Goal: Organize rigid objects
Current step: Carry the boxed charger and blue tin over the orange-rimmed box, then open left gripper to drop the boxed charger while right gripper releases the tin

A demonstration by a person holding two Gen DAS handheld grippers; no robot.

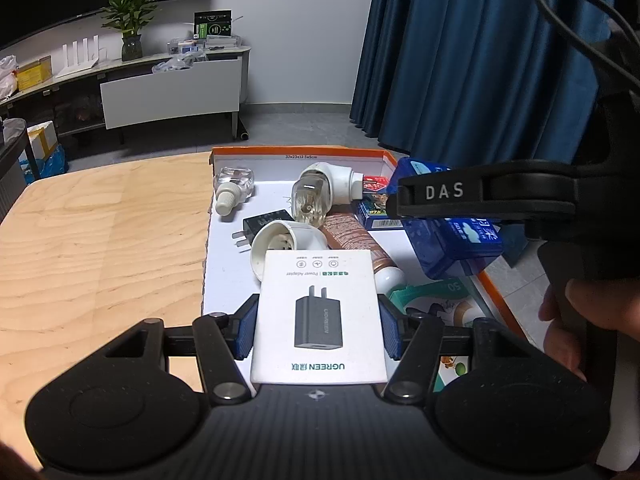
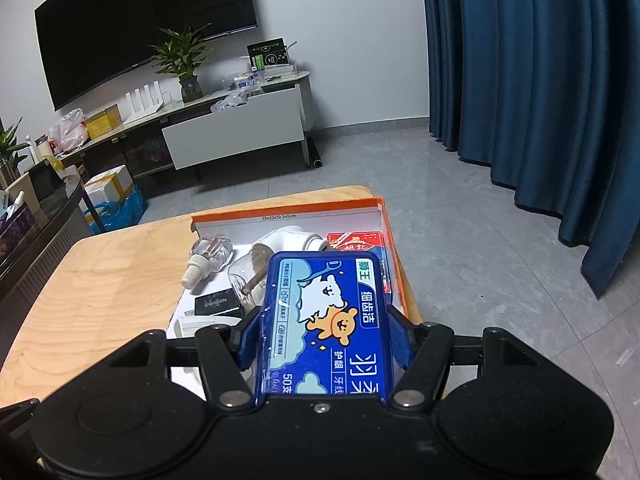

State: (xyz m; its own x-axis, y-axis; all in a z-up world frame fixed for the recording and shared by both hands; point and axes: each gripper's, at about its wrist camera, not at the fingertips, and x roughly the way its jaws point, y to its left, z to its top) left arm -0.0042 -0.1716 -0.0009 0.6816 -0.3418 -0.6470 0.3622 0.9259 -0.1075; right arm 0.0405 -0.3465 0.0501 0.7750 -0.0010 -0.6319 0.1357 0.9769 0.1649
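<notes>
Left wrist and right wrist: two boxes held above the tray

Left wrist view: the left gripper (image 1: 318,326) clamps the white adapter box (image 1: 318,312) between its blue pads, over the near end of the orange tray (image 1: 298,153) on the wooden table (image 1: 100,240). Bottles, a black charger (image 1: 266,222) and other items already lie inside.

Right wrist view: the right gripper (image 2: 322,344) grips the blue floss box (image 2: 326,320) above the tray's right side. It seems most sorting is done; these two boxes remain to be placed.
</notes>
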